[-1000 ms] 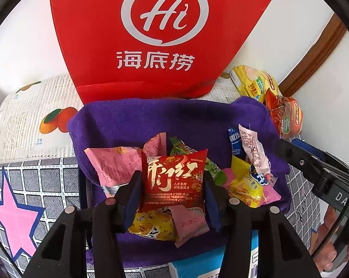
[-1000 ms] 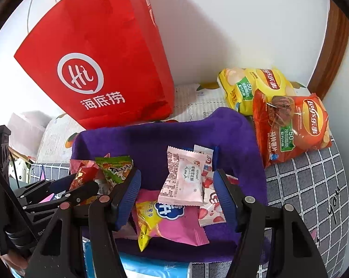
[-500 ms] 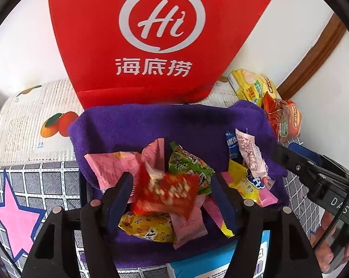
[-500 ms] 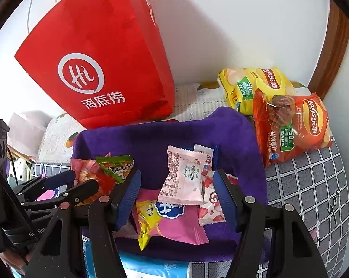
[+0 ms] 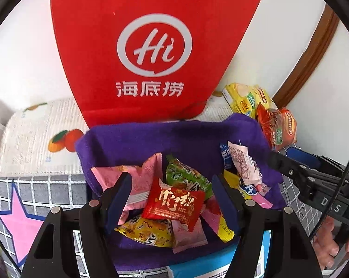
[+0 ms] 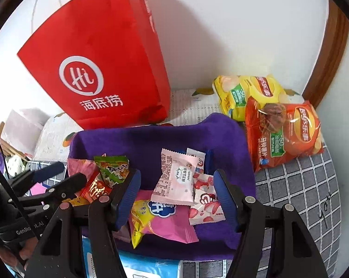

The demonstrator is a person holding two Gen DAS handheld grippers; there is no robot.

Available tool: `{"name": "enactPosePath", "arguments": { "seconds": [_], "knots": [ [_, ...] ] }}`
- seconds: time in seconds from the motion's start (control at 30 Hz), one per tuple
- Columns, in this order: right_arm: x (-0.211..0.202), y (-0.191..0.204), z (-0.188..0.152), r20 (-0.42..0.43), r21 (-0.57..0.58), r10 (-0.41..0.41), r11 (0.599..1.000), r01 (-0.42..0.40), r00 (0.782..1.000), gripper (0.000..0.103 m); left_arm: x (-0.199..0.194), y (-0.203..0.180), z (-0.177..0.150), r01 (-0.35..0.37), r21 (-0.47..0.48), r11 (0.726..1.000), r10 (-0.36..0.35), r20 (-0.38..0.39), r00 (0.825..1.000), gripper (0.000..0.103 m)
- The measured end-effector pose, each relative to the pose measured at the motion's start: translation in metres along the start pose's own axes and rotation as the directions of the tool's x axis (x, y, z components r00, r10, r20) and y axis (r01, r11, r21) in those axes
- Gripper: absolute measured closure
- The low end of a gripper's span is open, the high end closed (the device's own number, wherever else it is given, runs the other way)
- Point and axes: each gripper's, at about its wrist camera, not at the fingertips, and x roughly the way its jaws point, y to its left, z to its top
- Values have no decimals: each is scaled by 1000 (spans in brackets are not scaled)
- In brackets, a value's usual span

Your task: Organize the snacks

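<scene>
Beside purple basket (image 6: 225, 134), two chip bags (image 6: 283, 134), one red bag (image 6: 100, 69)

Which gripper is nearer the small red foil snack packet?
Left. The left gripper is open around the red foil snack packet; the right gripper is open over pink packets beside it.

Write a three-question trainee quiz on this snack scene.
1. True or false: the left tongs grip the red snack packet.
2. Which lies outside the purple cloth-lined bin? A) green packet B) orange chip bag C) pale pink packet
3. What stands behind the bin against the wall?

Key: 1. False, the packet lies loose in the bin between open tongs. 2. B. 3. The red paper bag.
</scene>
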Motion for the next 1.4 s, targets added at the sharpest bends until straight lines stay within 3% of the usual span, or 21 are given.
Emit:
{"name": "enactPosePath", "arguments": {
  "seconds": [0.27, 0.37, 0.47, 0.67, 0.73, 0.9, 1.1, 1.27, 1.4],
  "knots": [
    [2, 7, 0, -16, -25, -7, 1000, 7, 1000, 38, -21, -5, 3, -35, 39, 999, 32, 80, 996, 34],
    [5, 11, 0, -44, -13, 29, 999, -29, 999, 38, -26, -5, 3, -41, 37, 998, 38, 87, 995, 34],
    [6, 18, -2, -57, -28, 41, 999, -42, 998, 38, -27, -3, 3, -51, 28, 998, 49, 67, 997, 34],
    [-5, 24, -8, -30, -20, -65, 998, 65, 997, 34, -27, -1, 1, -44, 9, 999, 44, 26, 999, 34],
    [-10, 24, -12, -21, 16, -46, 999, 46, 999, 26, -30, -3, 0, -54, 9, 999, 54, 15, 998, 33],
    [-14, 29, -28, -48, 16, -46, 999, 47, 998, 22, -47, -4, -4, -77, 19, 997, 76, 35, 996, 26],
    [-47, 31, -57, -20, -5, -96, 995, 96, 995, 22, -65, -15, -13, -79, 41, 996, 77, 49, 996, 25],
    [-78, 31, -86, -1, 5, -55, 998, 55, 999, 22, -86, -34, -38, -80, 82, 993, 76, 55, 996, 25],
    [-96, 33, -109, 13, 26, -93, 995, 92, 996, 22, -111, -39, -62, -73, 93, 993, 66, 81, 995, 25]
  ]
}}
